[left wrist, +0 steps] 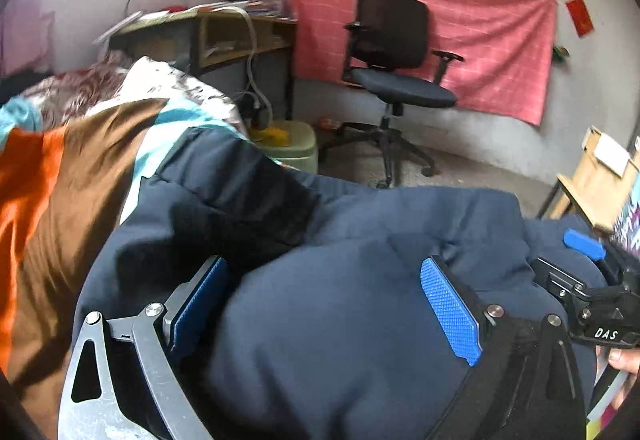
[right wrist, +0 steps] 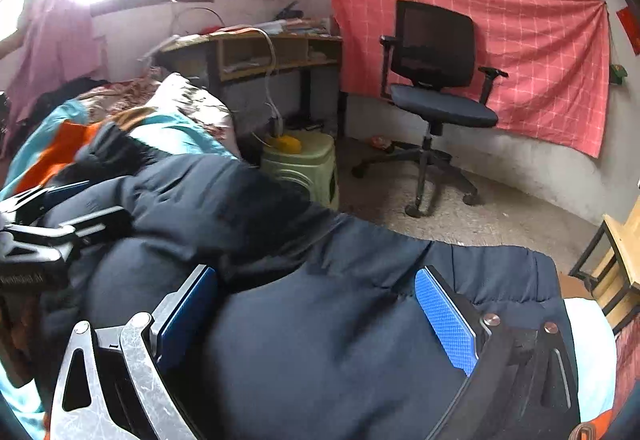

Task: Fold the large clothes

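Observation:
A large navy padded jacket (left wrist: 340, 320) lies bunched on the bed and fills the lower half of both views; it also shows in the right wrist view (right wrist: 320, 320). My left gripper (left wrist: 324, 292) is open, its blue pads (left wrist: 448, 308) spread wide with a thick puff of jacket bulging between them. My right gripper (right wrist: 320, 304) is open the same way, with its pads (right wrist: 444, 320) standing either side of jacket padding. The right gripper (left wrist: 588, 268) shows at the right edge of the left view, and the left gripper (right wrist: 52, 228) at the left edge of the right view.
The bed has an orange, brown and teal cover (left wrist: 60, 191). Beyond it stand a wooden desk (left wrist: 240, 35), a pale green stool (left wrist: 296, 147), a black office chair (left wrist: 396, 71) and a red cloth (left wrist: 480, 31) on the wall. A wooden shelf (left wrist: 596, 175) is at right.

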A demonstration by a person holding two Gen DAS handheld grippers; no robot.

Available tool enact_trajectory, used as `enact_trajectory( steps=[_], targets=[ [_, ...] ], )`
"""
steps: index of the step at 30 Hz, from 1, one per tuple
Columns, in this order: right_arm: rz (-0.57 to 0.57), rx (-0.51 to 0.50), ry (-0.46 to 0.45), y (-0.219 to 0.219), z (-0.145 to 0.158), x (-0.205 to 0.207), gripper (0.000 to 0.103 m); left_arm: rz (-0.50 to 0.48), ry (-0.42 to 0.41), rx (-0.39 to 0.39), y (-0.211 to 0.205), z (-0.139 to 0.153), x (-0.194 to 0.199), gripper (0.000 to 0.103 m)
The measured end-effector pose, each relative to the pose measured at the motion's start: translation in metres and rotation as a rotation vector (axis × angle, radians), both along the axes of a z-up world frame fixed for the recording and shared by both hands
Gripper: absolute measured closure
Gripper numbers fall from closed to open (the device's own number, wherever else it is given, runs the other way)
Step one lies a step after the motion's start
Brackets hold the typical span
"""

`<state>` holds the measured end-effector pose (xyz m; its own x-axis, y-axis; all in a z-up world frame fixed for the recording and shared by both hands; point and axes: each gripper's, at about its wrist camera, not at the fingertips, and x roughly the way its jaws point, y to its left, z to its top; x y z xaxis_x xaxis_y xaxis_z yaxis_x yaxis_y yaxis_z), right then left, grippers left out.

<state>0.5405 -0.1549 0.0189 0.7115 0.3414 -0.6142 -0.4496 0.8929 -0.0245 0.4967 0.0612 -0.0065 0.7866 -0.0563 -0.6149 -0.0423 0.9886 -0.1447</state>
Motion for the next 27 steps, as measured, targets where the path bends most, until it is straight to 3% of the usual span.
enact_trajectory(
  steps=[9,27],
  targets=[
    [-0.014,0.183,0.245,-0.027,-0.042,0.055,0.000,-0.021,0.015,-0.055,0.014,-0.011,0.022,0.006],
    [-0.010,0.261,0.244,-0.040,-0.052,0.054,0.000,-0.030,-0.012,-0.088,0.012,-0.017,0.020,0.005]
  ],
)
